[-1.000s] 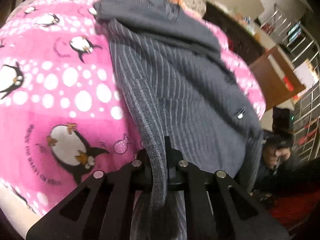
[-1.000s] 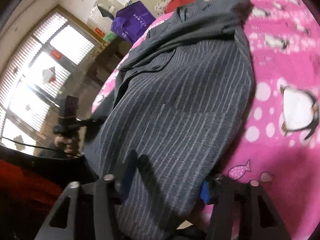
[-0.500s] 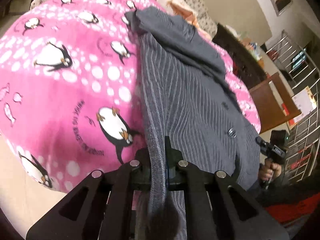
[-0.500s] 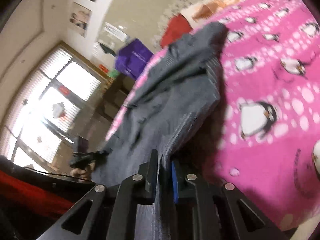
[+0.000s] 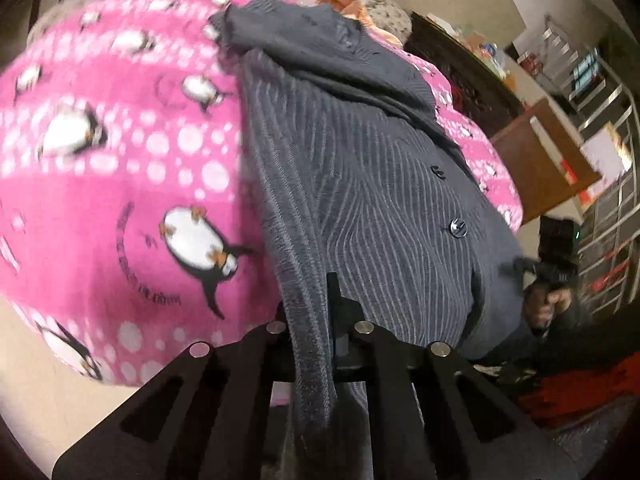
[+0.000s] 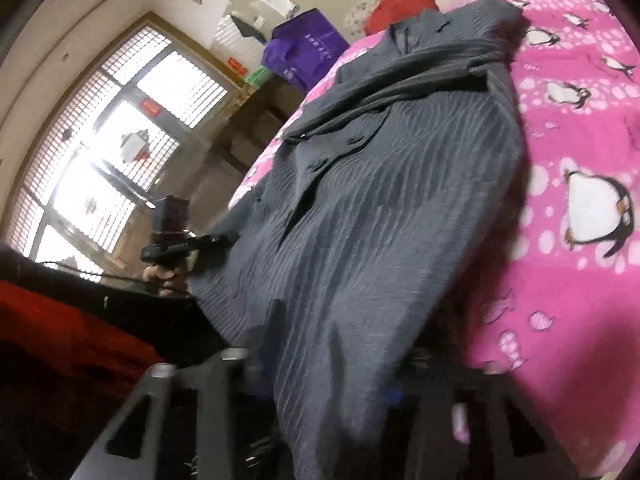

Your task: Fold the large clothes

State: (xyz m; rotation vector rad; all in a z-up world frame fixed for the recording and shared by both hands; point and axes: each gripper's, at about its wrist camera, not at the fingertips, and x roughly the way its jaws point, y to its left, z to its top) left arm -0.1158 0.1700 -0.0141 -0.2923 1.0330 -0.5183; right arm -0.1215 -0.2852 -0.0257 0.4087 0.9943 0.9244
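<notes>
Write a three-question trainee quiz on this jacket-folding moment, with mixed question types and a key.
1. True or false: the left hand-held gripper is shut on an edge of the grey striped jacket.
2. What does the jacket lie on? A) a pink penguin blanket B) a wooden table C) a bare floor
3. Fill in: the right hand-held gripper has its jaws ____ (open or shut), with jacket fabric lying between them.

Key: 1 true; 2 A; 3 open.
</notes>
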